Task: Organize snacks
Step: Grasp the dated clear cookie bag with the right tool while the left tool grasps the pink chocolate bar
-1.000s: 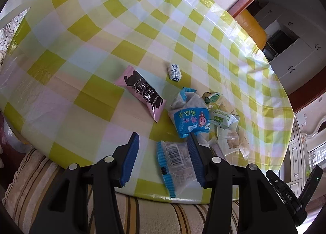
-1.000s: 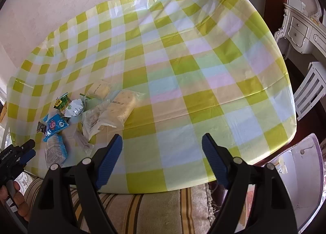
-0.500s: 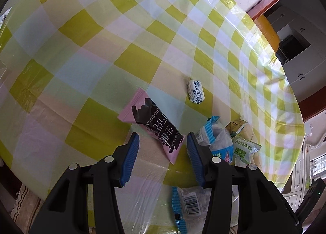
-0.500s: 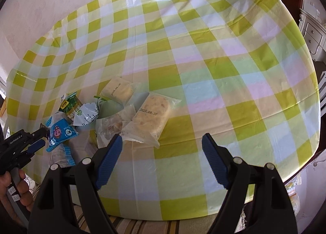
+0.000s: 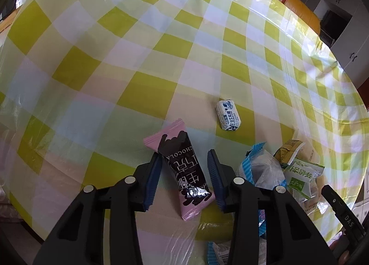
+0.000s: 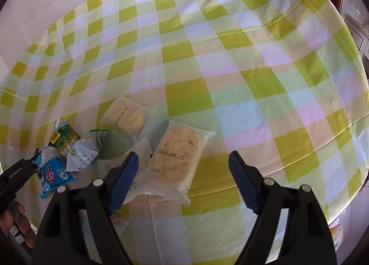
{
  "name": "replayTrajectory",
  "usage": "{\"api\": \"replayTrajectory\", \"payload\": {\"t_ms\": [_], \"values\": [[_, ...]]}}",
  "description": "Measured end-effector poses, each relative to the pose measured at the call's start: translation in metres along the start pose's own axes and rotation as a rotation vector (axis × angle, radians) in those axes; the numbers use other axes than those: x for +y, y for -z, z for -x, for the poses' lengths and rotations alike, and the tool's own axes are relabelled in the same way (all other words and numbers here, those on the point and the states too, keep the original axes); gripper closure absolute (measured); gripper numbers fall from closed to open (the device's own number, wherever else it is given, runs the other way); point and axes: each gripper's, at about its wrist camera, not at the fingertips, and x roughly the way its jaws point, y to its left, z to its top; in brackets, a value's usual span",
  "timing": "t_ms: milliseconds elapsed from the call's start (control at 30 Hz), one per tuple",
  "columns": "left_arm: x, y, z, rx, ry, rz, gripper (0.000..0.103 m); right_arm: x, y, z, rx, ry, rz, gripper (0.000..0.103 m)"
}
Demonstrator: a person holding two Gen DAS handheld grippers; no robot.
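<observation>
A pink and black chocolate bar [image 5: 184, 168] lies flat on the checked tablecloth [image 5: 138, 57]. My left gripper [image 5: 184, 156] straddles it and its jaws are closing. The left pad is at the wrapper's edge, while a gap shows at the right pad. My right gripper [image 6: 183, 156] stands open over a clear packet with a round pastry [image 6: 177, 161], which lies between the fingers, nearer the left one. A second pastry packet [image 6: 128, 115] lies just beyond.
A white wrapped candy [image 5: 228, 115] sits beyond the bar. Right of it are a blue-striped packet [image 5: 260, 168], a yellow sachet [image 5: 289, 149] and a green-white sachet [image 5: 302, 177]. The table's near edge runs below both grippers. A hand [image 6: 13, 221] shows at the left.
My left gripper moved forward from the blue-striped packet to the pink bar, and its jaws narrowed. My right gripper moved forward, so the pastry packet now lies between its fingers.
</observation>
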Motion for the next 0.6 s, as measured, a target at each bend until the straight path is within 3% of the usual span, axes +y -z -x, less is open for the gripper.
{"api": "replayTrajectory", "payload": {"t_ms": [200, 367, 400, 600], "values": [[0.000, 0.002, 0.001, -0.022, -0.047, -0.021, 0.080, -0.002, -0.002, -0.010, 0.011, 0.047, -0.003, 0.023], [0.003, 0.004, 0.003, -0.025, -0.032, -0.007, 0.082, -0.004, 0.000, -0.016, 0.023, 0.067, -0.007, 0.025], [0.003, 0.005, 0.003, -0.026, -0.030, -0.007, 0.082, -0.005, 0.001, -0.017, 0.025, 0.068, -0.007, 0.036], [0.006, 0.008, 0.011, -0.048, -0.019, 0.013, 0.082, -0.004, 0.001, -0.015, 0.012, 0.090, 0.013, 0.059]]}}
